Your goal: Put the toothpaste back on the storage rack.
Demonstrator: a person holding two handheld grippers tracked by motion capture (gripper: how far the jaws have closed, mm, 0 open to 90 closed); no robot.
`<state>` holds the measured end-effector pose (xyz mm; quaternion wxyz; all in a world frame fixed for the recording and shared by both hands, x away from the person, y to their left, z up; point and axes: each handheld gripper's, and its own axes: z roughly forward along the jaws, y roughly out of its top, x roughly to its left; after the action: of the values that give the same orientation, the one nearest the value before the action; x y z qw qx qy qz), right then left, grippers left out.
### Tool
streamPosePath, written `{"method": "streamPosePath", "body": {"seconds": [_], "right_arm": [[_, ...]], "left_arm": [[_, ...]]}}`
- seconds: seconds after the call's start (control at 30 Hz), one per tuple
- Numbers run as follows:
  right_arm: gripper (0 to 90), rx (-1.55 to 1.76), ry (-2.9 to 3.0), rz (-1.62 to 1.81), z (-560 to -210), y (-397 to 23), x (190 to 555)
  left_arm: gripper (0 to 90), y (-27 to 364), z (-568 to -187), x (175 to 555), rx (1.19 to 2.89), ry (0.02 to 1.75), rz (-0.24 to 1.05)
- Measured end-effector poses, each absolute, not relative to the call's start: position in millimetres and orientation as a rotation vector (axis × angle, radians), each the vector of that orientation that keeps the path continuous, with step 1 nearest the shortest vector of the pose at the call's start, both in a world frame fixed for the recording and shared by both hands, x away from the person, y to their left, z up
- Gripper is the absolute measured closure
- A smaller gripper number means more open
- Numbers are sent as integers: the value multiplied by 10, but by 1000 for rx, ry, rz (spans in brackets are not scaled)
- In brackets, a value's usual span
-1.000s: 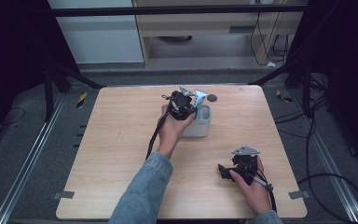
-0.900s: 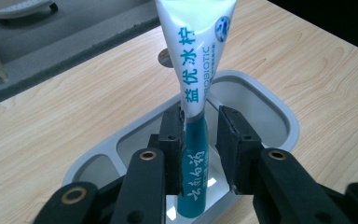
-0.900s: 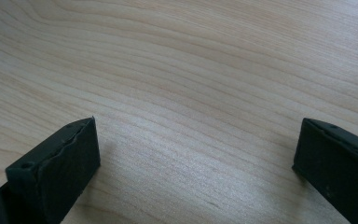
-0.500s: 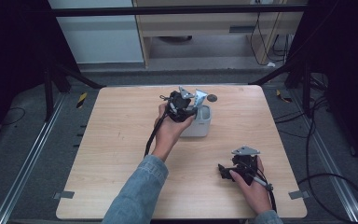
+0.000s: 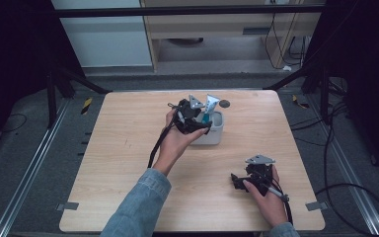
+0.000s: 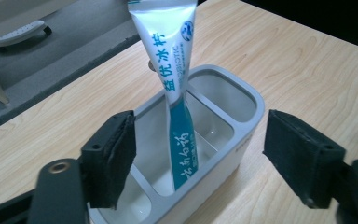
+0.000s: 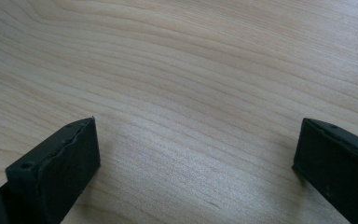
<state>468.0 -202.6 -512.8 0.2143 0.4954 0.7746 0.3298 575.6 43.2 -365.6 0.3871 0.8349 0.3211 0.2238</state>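
From my feed I see a light wooden table [image 5: 128, 168] standing on a grey carpeted floor [image 5: 24, 148]. Beyond it stands a pale wooden cabinet [image 5: 217, 29], with a white panel [image 5: 98, 34] to its left. Black stand legs [image 5: 74, 79] slant down at both far corners. Metal rails [image 5: 24, 182] run along each side of the table. Black cables [image 5: 350, 192] loop across the floor on the right. The edges of the room are dark.

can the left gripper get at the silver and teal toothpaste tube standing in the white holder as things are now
Probably yes. The left gripper is open, its jaws either side of the silver and teal toothpaste tube, which stands in the middle compartment of the white three-compartment holder. Nothing lies between the pads and the tube.
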Motion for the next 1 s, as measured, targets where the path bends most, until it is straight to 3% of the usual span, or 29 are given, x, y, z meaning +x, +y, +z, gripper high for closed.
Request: {"method": "streamPosePath", "body": {"seconds": [0.5, 1.0], "right_arm": [[4, 1372, 2149, 912, -5129, -2026, 4680], [4, 1380, 2147, 912, -5128, -2017, 4676]], "left_arm": [[93, 418, -3674, 5541, 2185, 762, 521], [81, 677, -3739, 5293, 2167, 757, 494]]}}
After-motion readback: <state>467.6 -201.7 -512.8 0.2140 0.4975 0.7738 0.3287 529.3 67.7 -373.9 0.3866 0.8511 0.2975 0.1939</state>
